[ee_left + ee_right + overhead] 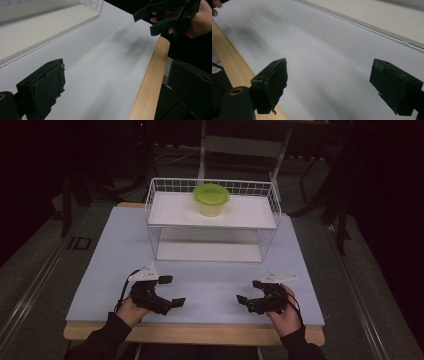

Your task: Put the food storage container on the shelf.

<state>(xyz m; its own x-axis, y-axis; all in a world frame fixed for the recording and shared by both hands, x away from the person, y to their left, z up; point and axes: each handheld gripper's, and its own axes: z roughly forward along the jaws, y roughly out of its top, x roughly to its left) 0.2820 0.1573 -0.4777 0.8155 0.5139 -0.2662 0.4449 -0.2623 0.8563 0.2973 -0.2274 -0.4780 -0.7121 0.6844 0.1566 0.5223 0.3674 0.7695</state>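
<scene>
A clear tub with a lime-green lid (pixel 211 198) stands on the top shelf of a white wire rack (pixel 212 220) at the back of the table. My left gripper (pixel 172 290) rests open near the front left of the pale mat, with nothing between its jaws. My right gripper (pixel 249 291) rests open near the front right, also with nothing in it. In the left gripper view my own jaws stand wide apart (pixel 117 82), and the right gripper (pixel 150 18) shows at the top right in a hand. The right gripper view shows its jaws spread (pixel 328 83) over bare mat.
The pale mat (pixel 200 275) covers a wooden table whose front edge (pixel 195 332) runs along the bottom. The rack's lower shelf (pixel 207 251) is bare. Dark floor and chair legs surround the table.
</scene>
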